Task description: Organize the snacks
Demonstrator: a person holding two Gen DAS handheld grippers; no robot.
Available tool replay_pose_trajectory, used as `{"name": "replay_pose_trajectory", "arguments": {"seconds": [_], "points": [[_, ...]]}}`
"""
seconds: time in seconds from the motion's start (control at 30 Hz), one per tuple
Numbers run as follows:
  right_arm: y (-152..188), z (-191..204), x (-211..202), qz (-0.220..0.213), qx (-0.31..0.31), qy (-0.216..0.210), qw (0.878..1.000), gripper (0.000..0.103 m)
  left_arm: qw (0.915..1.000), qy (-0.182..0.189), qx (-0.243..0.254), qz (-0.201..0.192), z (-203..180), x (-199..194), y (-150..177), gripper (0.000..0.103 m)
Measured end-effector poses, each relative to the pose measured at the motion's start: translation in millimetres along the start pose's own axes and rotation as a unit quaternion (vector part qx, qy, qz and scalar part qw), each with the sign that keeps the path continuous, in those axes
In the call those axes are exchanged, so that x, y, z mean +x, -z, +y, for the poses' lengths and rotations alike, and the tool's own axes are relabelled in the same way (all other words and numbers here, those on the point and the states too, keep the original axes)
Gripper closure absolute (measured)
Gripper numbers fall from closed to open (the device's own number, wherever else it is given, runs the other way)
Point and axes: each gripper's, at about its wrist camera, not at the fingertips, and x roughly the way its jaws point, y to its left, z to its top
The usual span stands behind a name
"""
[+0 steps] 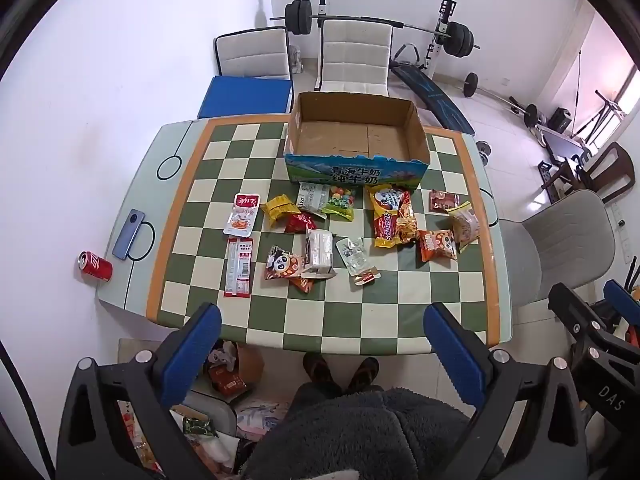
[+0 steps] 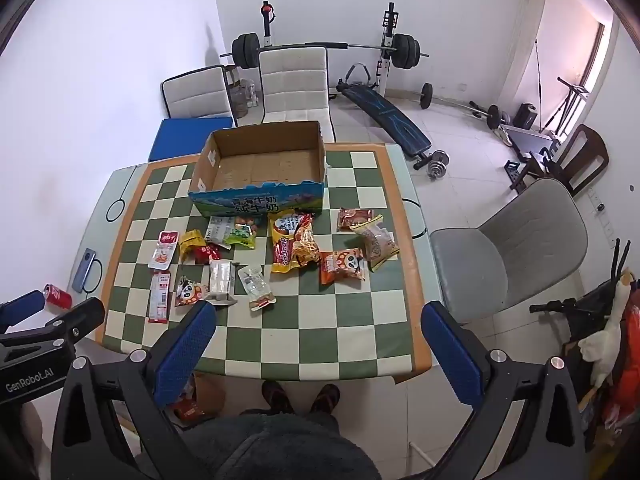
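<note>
Several snack packets lie scattered on the checkered table (image 1: pixel 360 312), among them a panda packet (image 1: pixel 282 266), a yellow and red bag (image 1: pixel 390 216) and a white and red pouch (image 1: pixel 242 216). An empty cardboard box (image 1: pixel 356 136) stands behind them at the table's far side. My left gripper (image 1: pixel 322 324) is open and empty, held high above the table's near edge. My right gripper (image 2: pixel 318 322) is open and empty too, also above the near edge. The snacks (image 2: pixel 298 242) and box (image 2: pixel 260 168) also show in the right wrist view.
A red can (image 1: pixel 95 266) and a blue phone (image 1: pixel 128 234) lie at the table's left side. Chairs stand behind the table and at its right (image 1: pixel 560 240). Gym gear fills the far room. A box of items (image 1: pixel 232 372) sits on the floor under the near edge.
</note>
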Motion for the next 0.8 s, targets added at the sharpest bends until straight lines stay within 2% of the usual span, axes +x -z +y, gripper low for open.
{"name": "replay_pose_trajectory", "arguments": {"seconds": [0.8], "points": [[-0.5, 1.0, -8.1, -0.005, 0.003, -0.006, 1.000, 0.000, 0.9999, 0.008, 0.006, -0.012, -3.9, -10.0, 1.8, 0.000]]}}
